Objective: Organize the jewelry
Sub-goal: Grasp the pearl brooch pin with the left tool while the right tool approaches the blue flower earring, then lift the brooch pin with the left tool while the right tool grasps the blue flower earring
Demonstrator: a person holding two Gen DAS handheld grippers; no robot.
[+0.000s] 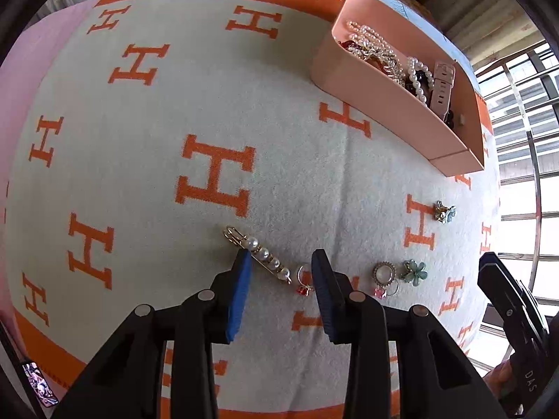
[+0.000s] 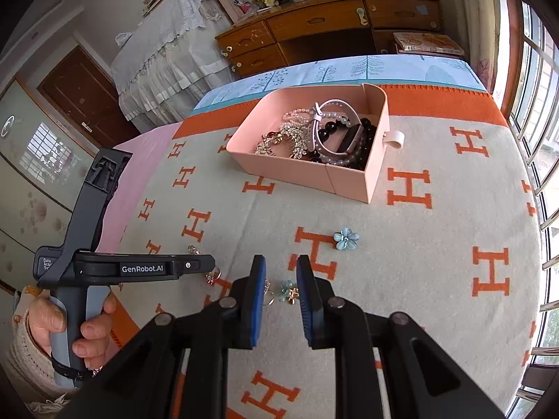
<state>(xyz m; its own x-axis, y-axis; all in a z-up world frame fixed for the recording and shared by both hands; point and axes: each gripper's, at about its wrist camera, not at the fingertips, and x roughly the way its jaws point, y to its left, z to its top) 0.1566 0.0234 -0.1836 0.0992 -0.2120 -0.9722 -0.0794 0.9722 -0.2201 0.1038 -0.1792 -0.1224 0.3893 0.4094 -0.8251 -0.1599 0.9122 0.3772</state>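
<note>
Blue rubber pads lined the left gripper (image 1: pixel 281 262), whose jaws stood apart above the blanket (image 1: pixel 174 104), straddling the lower end of a pearl pin (image 1: pixel 258 254) and a small ring with a red stone (image 1: pixel 304 281); neither pad pressed on anything. The right gripper (image 2: pixel 281 281) hung over a pale blue flower piece (image 2: pixel 288 290) with its jaws a narrow gap apart and nothing clamped between them.

Further right in the left view lay a round pearl-faced ring (image 1: pixel 383 274), a teal flower (image 1: pixel 414 272) and a gold-and-blue brooch (image 1: pixel 444 211), all loose on the cloth. Well beyond them, near the blanket's orange border, stood the pink box (image 1: pixel 384 104), already holding pearl strands, beads and a watch strap.

The pin looked light, stiff and thin, with smooth round pearls that would likely slip under the pads; a hold across the metal bar, squarely at mid-length, seemed safest. The soft blanket would probably yield, so the fingertips could press down slightly to get under the bar.
</note>
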